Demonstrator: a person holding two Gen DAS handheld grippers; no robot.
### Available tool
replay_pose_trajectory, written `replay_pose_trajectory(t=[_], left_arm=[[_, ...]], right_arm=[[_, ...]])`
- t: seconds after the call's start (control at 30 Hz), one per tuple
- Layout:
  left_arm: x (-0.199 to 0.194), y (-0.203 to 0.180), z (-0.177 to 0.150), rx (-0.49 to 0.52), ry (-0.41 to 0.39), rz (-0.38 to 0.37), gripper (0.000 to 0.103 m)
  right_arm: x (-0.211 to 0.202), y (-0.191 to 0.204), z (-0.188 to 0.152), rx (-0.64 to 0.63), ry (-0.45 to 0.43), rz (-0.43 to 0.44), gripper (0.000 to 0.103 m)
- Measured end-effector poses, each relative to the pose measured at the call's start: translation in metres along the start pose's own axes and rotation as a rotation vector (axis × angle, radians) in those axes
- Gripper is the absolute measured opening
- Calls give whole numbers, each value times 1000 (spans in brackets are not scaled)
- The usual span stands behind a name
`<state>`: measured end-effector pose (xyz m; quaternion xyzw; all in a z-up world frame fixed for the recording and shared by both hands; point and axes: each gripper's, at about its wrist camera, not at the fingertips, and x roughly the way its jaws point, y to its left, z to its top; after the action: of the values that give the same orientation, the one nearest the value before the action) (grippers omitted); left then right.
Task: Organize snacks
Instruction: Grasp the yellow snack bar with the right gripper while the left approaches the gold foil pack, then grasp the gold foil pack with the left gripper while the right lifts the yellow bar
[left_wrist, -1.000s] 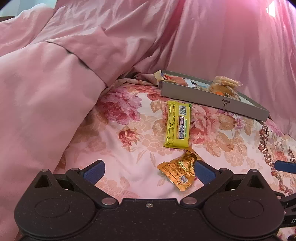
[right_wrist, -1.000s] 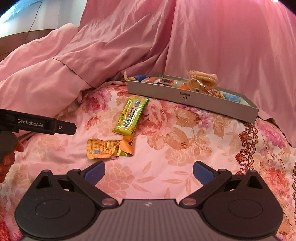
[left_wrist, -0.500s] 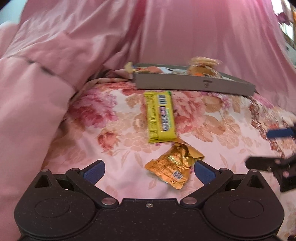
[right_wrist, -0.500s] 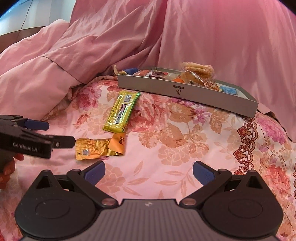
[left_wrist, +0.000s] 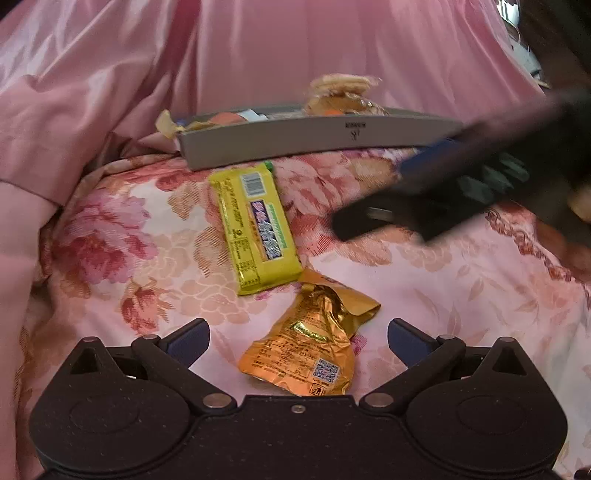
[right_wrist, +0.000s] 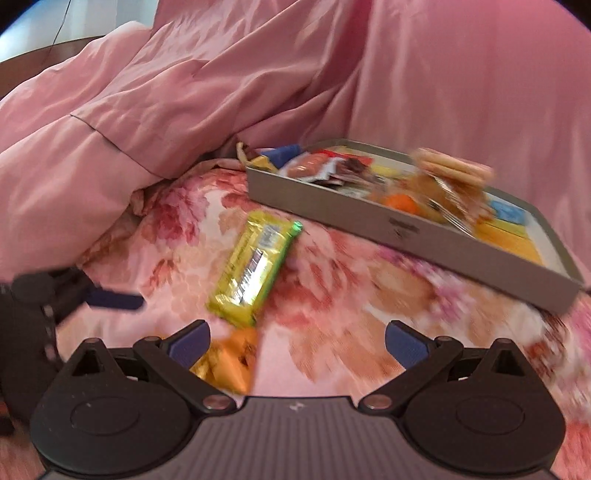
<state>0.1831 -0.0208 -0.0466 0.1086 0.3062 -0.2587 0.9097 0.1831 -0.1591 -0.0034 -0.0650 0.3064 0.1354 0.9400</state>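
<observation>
left gripper (left_wrist: 297, 334): jaws spread wide, nothing held. orange pouch (left_wrist: 310, 350) sits right btwn the fingertips, so this hand is nearest to it imo

right gripper (right_wrist: 297, 338): also wide open + empty, pic is blurry. yellow bar (right_wrist: 255, 269) lies just ahead of it, a bit left of center

orange pouch: crumpled foil, flat on the floral bedspread (left_wrist: 122, 236). long axis runs roughly away from the left gripper, tilted a bit right; QR end nearest the tool, torn/folded end pointing toward the bar

yellow bar: just beyond the pouch, near end prob touching its far corner. long axis points toward the tray, barcode end farthest

grey tray (left_wrist: 295, 142): far side of the bed, already holding cookies (left_wrist: 341, 85) + other snacks

next move (guess): left closes across the pouch's short width, right goes for the bar
</observation>
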Motion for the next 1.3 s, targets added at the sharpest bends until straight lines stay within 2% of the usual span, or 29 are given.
replay_pose_trajectory(t=[0.3,0.43,0.57,0.6,0.67,0.77,0.83,0.87,0.93,1.03,1.3], left_arm=[[6,10,0,-45,39,-24,95],[6,10,0,-57,41,-19,93],[6,11,1,-67,39,-18,85],[6,11,1,-69,40,-19,81],[6,11,1,-75,47,-24,73],[6,13,2,-93,53,-44,66],[4,14,3,-100,52,-35,57],[4,15,4,-105,56,-39,56],[3,19,5,-136,68,-55,55],[1,18,7,-151,82,-66,55],[-11,-1,6,-72,114,-67,55]], right_arm=[[75,20,44,40,127,97,100],[99,24,53,85,182,94,93],[113,23,56,151,209,71,90],[116,23,57,160,213,60,88],[118,22,57,170,217,47,87],[117,22,55,169,217,13,78],[115,22,55,164,214,-7,65],[113,20,54,166,211,-11,64],[110,14,53,184,203,-7,53],[105,7,50,214,204,20,53],[90,-15,38,281,211,49,52]])
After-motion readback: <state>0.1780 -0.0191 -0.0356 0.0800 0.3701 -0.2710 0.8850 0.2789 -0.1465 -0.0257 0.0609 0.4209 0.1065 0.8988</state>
